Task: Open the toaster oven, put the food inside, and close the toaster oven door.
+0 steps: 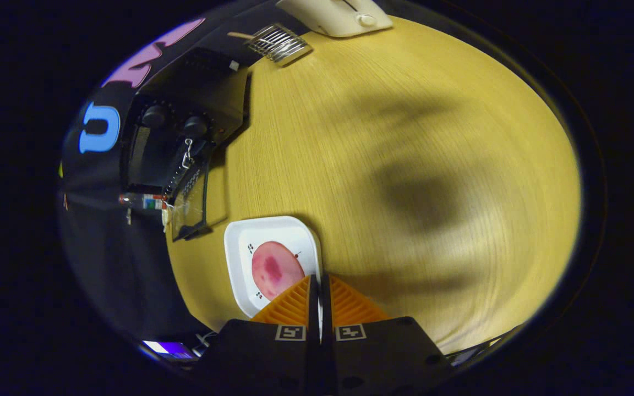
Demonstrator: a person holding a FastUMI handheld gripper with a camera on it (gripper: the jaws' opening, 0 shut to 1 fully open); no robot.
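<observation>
Your gripper [320, 286] jaws are pressed together on the rim of a white square plate [240, 247] holding a round pink food slice [274, 269]. Beyond, on the woodgrain tabletop [405, 165], the black toaster oven [185, 126] stands open.

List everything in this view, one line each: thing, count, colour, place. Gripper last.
Toaster oven: one, black, at the table's edge, beyond the plate.
Plate: one, white, its rim between the fingers.
Food: one, pink with darker patches, on the plate.
Wire rack: one, metallic, far end of the table.
Appliance: one, cream, beyond the rack.
Table: one, light wood.
Gripper: one, fingers closed on the plate's rim.
</observation>
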